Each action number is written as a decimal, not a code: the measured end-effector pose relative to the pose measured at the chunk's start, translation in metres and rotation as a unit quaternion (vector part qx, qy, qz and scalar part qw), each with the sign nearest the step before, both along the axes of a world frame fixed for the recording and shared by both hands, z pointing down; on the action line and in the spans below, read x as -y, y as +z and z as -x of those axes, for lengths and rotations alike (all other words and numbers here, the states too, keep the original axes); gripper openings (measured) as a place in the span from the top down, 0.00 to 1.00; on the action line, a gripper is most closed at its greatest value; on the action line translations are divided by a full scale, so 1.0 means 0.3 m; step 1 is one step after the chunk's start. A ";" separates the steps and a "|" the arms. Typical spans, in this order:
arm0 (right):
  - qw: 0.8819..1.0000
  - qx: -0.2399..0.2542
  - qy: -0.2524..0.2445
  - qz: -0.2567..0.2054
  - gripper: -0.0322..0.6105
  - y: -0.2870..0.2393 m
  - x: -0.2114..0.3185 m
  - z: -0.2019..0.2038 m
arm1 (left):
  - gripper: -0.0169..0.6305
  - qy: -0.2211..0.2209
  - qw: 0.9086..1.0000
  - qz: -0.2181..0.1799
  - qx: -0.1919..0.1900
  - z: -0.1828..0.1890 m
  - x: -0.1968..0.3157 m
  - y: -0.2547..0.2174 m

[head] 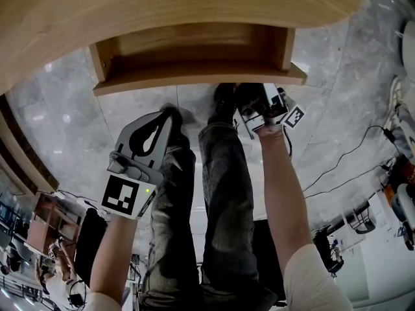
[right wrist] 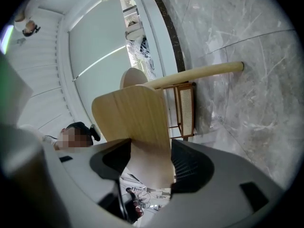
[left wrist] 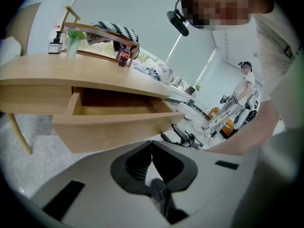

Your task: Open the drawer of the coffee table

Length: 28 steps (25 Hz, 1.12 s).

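Drawer (head: 194,63) stands pulled out from under the tabletop (head: 162,5), at twelve o'clock in the head view. Only the right gripper view shows the right hand-held gripper (right wrist: 149,160) pinching its front board. The left gripper view shows the left hand-held gripper (left wrist: 152,145) pressed together, empty, and a bottle (left wrist: 124,57) at eleven o'clock.

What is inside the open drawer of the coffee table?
Only the bare wooden bottom and walls of the drawer show; no item is visible in it. The tabletop covers its back part, so what lies there cannot be seen.
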State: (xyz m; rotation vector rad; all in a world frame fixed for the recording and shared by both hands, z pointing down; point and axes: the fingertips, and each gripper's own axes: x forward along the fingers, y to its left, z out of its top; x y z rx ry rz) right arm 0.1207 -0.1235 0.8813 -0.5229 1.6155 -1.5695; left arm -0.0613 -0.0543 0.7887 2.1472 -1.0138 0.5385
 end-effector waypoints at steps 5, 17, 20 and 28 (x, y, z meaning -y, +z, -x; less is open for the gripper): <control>0.999 -0.021 0.010 0.045 0.53 0.000 -0.017 -0.010 | 0.94 0.000 1.000 0.000 0.003 -0.010 0.005 -0.067; 0.984 -0.090 0.025 0.153 0.62 -0.020 -0.036 -0.029 | 0.94 -0.011 1.000 -0.005 0.012 0.021 -0.011 -0.228; 0.980 -0.104 0.024 0.168 0.71 -0.031 -0.040 -0.026 | 0.94 -0.015 1.000 -0.007 0.013 0.033 -0.012 -0.260; 0.978 -0.108 0.029 0.177 0.75 -0.147 -0.057 -0.024 | 0.94 -0.019 1.000 -0.013 0.013 0.036 -0.019 -0.345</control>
